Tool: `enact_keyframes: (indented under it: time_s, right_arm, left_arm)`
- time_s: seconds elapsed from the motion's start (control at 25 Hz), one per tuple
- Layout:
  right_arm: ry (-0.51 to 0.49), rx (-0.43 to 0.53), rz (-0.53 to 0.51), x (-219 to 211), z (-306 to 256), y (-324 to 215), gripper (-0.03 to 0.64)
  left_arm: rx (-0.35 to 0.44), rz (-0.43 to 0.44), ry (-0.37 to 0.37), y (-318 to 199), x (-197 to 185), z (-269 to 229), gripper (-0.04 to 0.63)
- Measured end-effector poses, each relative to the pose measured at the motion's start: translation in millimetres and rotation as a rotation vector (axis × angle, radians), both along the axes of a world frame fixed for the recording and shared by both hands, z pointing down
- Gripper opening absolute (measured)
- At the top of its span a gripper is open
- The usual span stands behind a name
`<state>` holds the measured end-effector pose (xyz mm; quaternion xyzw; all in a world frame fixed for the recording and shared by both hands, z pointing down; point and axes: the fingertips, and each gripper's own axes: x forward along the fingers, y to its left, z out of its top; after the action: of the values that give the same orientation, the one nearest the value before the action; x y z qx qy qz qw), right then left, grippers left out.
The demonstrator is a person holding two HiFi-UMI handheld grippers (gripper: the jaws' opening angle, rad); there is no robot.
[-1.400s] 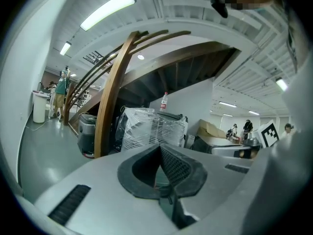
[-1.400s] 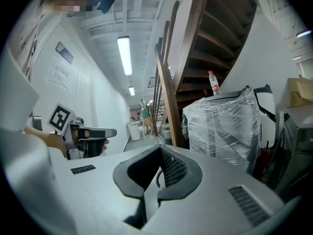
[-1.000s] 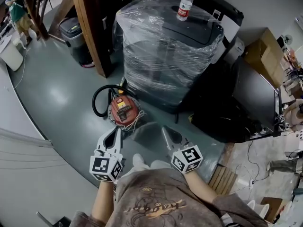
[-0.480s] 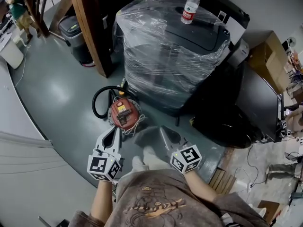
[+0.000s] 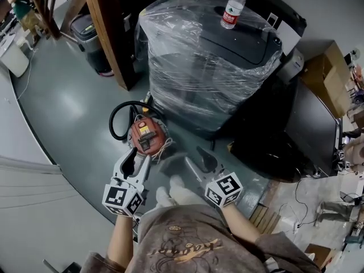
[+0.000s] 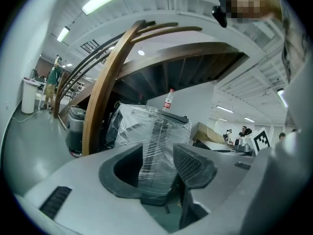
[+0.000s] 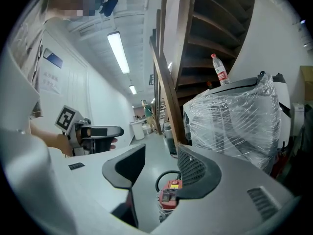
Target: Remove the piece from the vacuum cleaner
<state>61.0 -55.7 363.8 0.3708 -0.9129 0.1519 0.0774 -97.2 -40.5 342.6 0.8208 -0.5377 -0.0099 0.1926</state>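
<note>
The left gripper's [image 5: 135, 162] fingers [image 6: 193, 163] stand apart with nothing between them, having just been opening. Through their gap the left gripper view shows only a plastic-wrapped appliance [image 6: 151, 131] farther off. The right gripper's [image 5: 199, 161] fingers [image 7: 195, 173] are likewise apart and empty, and they too have just been opening. In the right gripper view the red vacuum cleaner [image 7: 168, 195] shows low in the gap, beyond the tips and not touching them.

In the head view both grippers sit at the lower middle of the frame, side by side and pointing up the picture. The vacuum cleaner [image 5: 147, 135] stands on the grey floor [image 5: 62, 107] just above the left gripper's tips, close to them but apart. It lies up and to the left of the right gripper. Its black hose [image 5: 116, 121] loops off its left side. Which piece of it comes off, I cannot tell.

Just above and to the right of the vacuum cleaner rises the wrapped appliance [image 5: 210, 61]. A water bottle [image 5: 234, 7] stands upright on top of it. A slanted wooden beam [image 5: 108, 33] stands at the upper left.
</note>
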Motion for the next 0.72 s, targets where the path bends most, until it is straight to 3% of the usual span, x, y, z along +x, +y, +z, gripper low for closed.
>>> enact_keyframes:
  time_s: [0.12,0.24,0.48,0.72]
  right_arm:
    - [0.017,-0.021,-0.003,0.6,6.1,-4.5,0.228]
    - [0.027,-0.032,-0.007,-0.4,11.4,-7.7,0.23]
    - [0.111,-0.044,-0.07,-5.9,36.9,-14.0,0.229]
    - [0.226,-0.085,-0.17,-12.0,97.0,-16.3,0.229]
  left_arm:
    - [-0.006,0.026,0.016,-3.1,3.9,3.1,0.222]
    - [-0.036,0.061,0.023,-4.9,5.9,11.8,0.276]
    - [-0.097,0.124,-0.016,-5.7,6.0,43.4,0.281]
    - [-0.159,0.163,-0.053,-10.9,6.5,99.6,0.278]
